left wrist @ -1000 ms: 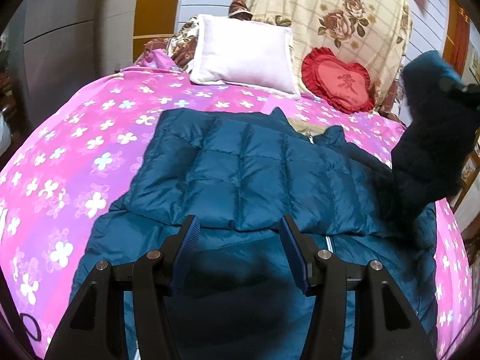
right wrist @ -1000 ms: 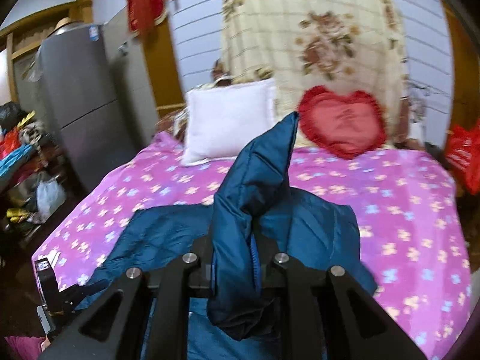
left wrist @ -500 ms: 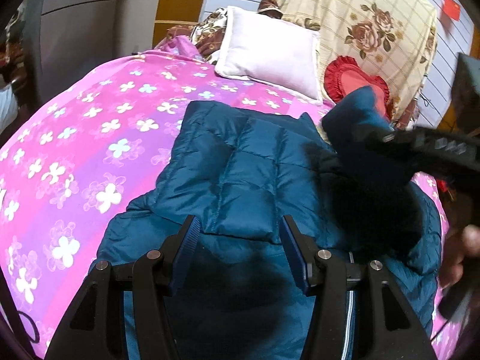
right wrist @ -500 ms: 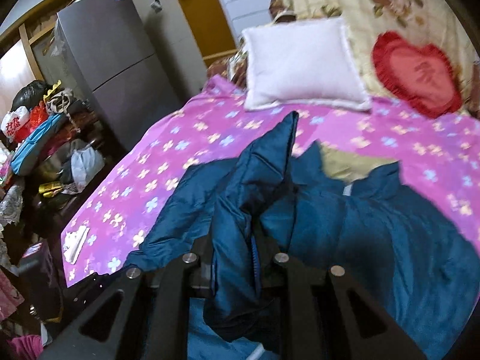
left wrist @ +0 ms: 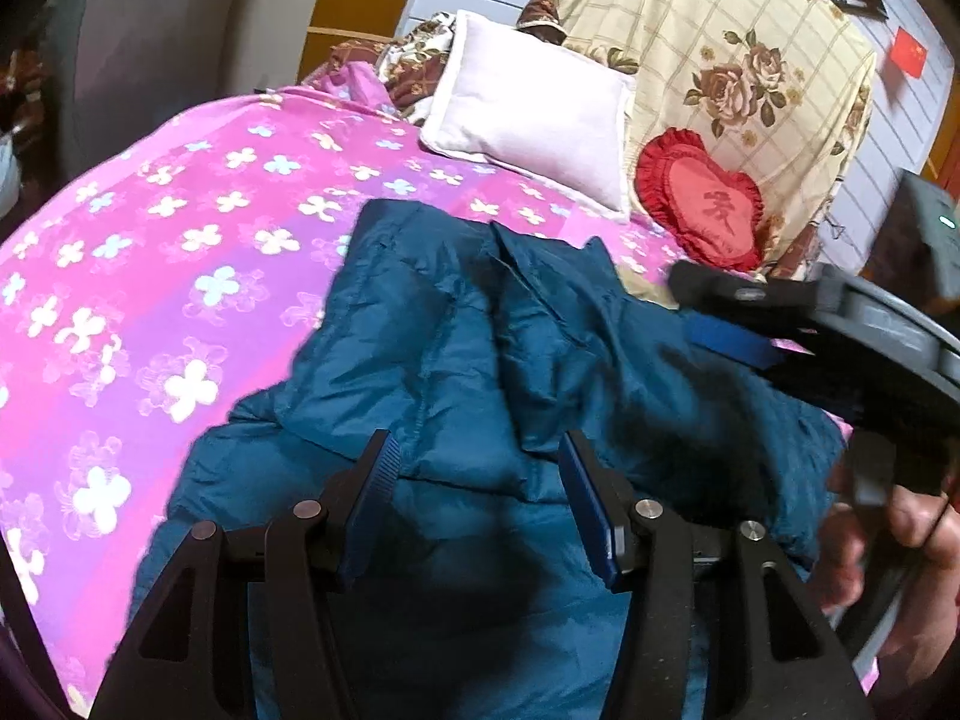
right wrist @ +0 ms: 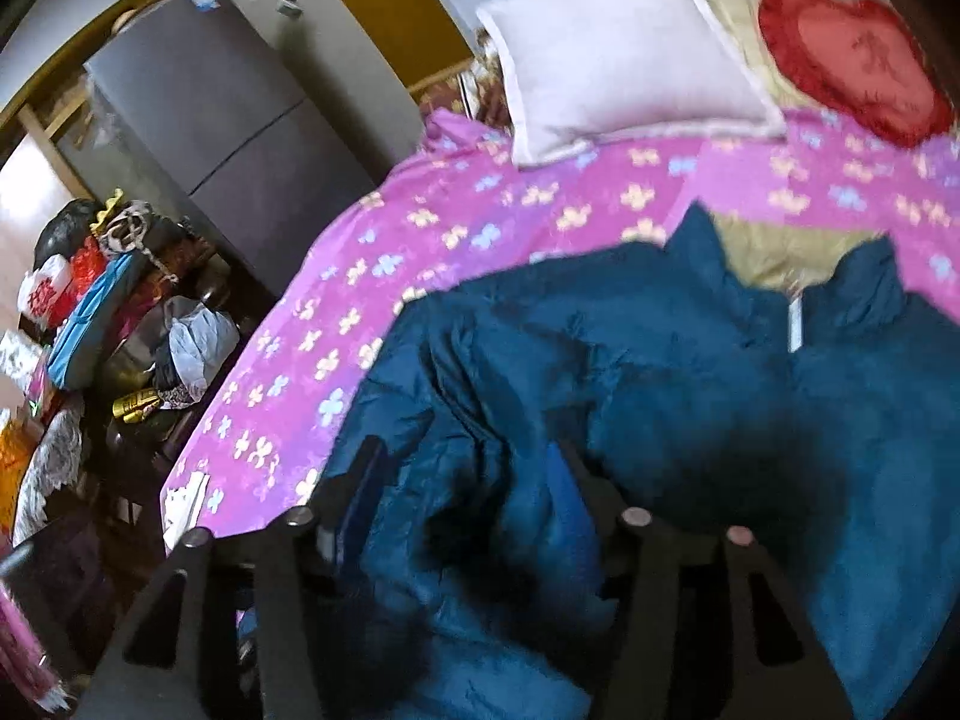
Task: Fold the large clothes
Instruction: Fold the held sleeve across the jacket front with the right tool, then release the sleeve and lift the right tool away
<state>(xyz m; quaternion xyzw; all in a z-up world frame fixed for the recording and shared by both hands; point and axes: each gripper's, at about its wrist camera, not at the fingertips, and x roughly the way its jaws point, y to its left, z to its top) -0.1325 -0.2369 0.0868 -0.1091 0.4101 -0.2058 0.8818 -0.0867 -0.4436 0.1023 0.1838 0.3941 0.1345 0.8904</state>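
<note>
Pink bedspread (left wrist: 150, 276) bare leftward; teal jacket (left wrist: 480, 360) (sleeve folded) — both grippers' fingers (left wrist: 372, 483) spread, holding nothing.

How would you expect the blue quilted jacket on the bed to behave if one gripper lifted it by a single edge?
The blue quilted jacket would probably drape and sag, since its folded-over sleeve already lies in soft creases. The puffy quilted panels suggest it is light for its bulk. The sheen on the fabric hints it may be slippery, so folds could slide on the pink floral bedspread.

white pillow (left wrist: 534, 120), red heart cushion (left wrist: 702, 204), pink floral bedspread (left wrist: 150, 276), grey fridge (right wrist: 228, 120)
</note>
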